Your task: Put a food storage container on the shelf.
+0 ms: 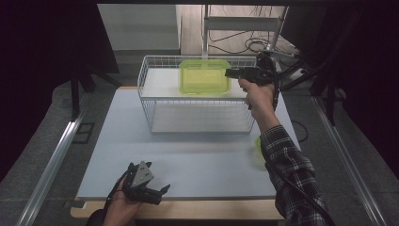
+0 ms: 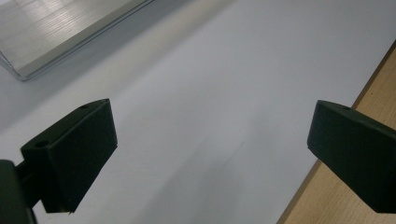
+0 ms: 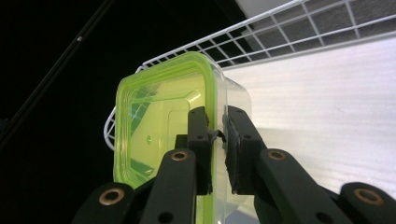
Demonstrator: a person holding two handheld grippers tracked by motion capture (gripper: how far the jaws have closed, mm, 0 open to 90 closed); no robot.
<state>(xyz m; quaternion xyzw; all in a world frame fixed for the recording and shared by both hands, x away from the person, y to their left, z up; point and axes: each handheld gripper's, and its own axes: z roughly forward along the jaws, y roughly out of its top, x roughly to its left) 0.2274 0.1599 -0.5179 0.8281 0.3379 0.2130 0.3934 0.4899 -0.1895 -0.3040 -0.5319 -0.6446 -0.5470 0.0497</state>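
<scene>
two grippers, one green box in the basket.
right gripper pinches the box's rim, on the basket's upper shelf; left gripper rests low over the table, jaws wide apart.

Right gripper at green box on wire rack; left gripper low at table front edge.

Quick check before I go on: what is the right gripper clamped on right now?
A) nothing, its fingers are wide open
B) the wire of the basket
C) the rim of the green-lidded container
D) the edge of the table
C: in the right gripper view the right gripper has its fingers pinched on the rim of the green-lidded container, at the wire basket.
</scene>
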